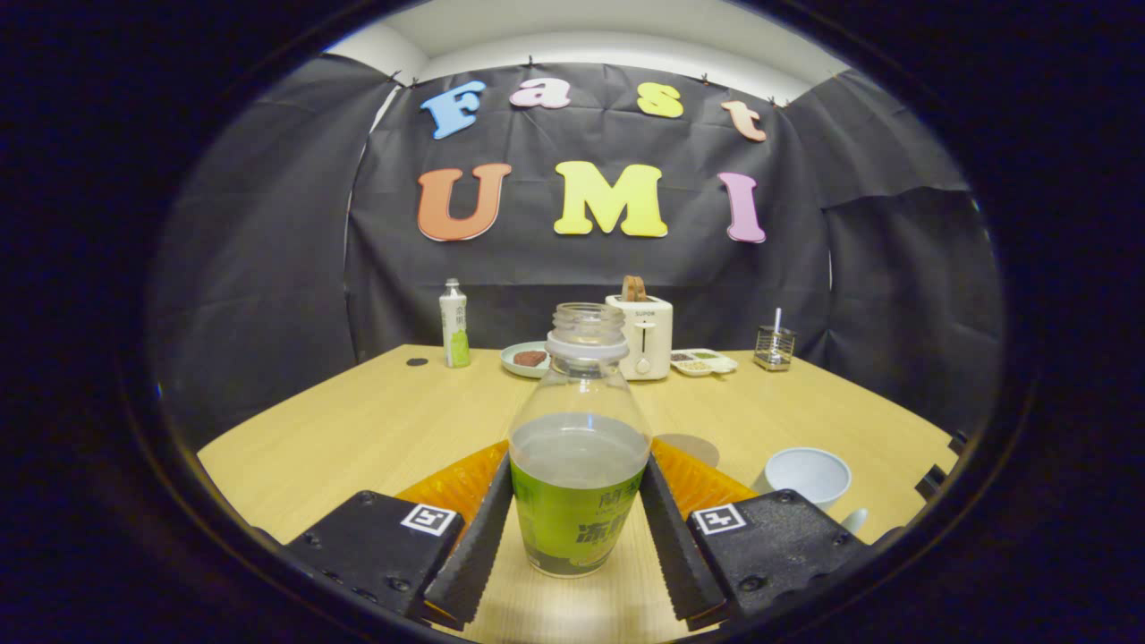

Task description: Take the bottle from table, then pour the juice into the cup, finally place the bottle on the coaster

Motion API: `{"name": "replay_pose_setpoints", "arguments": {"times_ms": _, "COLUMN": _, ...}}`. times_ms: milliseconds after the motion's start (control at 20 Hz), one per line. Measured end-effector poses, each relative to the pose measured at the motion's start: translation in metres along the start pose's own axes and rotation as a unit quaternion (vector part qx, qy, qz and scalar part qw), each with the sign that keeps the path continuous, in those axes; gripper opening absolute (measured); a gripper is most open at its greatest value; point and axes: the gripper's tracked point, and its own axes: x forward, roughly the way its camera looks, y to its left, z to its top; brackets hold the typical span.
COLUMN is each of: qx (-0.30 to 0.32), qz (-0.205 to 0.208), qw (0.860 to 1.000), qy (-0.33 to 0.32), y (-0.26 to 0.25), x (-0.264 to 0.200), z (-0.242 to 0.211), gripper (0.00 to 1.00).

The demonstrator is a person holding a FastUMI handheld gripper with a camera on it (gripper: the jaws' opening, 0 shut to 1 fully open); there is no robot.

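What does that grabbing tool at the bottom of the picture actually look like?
The gripper has two flat, ribbed fingers angled toward each other. Each finger is mounted on a chunky black block with visible screws, and each block carries a small square black-and-white printed marker. Ridged orange plastic parts sit behind the fingers.

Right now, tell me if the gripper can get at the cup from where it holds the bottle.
Probably yes. The gripper is shut on the open bottle, and the cup stands just beyond its right finger on bare table, with nothing between them.
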Motion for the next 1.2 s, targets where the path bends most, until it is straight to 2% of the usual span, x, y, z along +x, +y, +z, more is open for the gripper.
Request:
{"name": "replay_pose_setpoints", "arguments": {"times_ms": 200, "qx": 0.081, "qz": 0.045, "qw": 0.996, "qy": 0.012, "y": 0.004, "x": -0.009, "z": 0.003, "gripper": 0.81}}
{"name": "replay_pose_setpoints", "arguments": {"times_ms": 350, "qx": 0.159, "qz": 0.091, "qw": 0.983, "qy": 0.023, "y": 0.013, "x": -0.025, "z": 0.013, "gripper": 0.80}}
{"name": "replay_pose_setpoints", "arguments": {"times_ms": 450, "qx": 0.182, "qz": 0.097, "qw": 0.978, "qy": 0.017, "y": 0.010, "x": -0.029, "z": 0.022, "gripper": 0.80}}
{"name": "replay_pose_setpoints", "arguments": {"times_ms": 600, "qx": 0.203, "qz": 0.132, "qw": 0.970, "qy": 0.014, "y": 0.022, "x": -0.037, "z": 0.034, "gripper": 0.80}}
{"name": "replay_pose_setpoints", "arguments": {"times_ms": 800, "qx": 0.208, "qz": 0.140, "qw": 0.968, "qy": 0.005, "y": 0.020, "x": -0.046, "z": 0.040, "gripper": 0.80}}
{"name": "replay_pose_setpoints", "arguments": {"times_ms": 1050, "qx": 0.264, "qz": 0.160, "qw": 0.951, "qy": -0.003, "y": 0.020, "x": -0.056, "z": 0.055, "gripper": 0.80}}
{"name": "replay_pose_setpoints", "arguments": {"times_ms": 1200, "qx": 0.290, "qz": 0.158, "qw": 0.944, "qy": -0.005, "y": 0.017, "x": -0.059, "z": 0.063, "gripper": 0.80}}
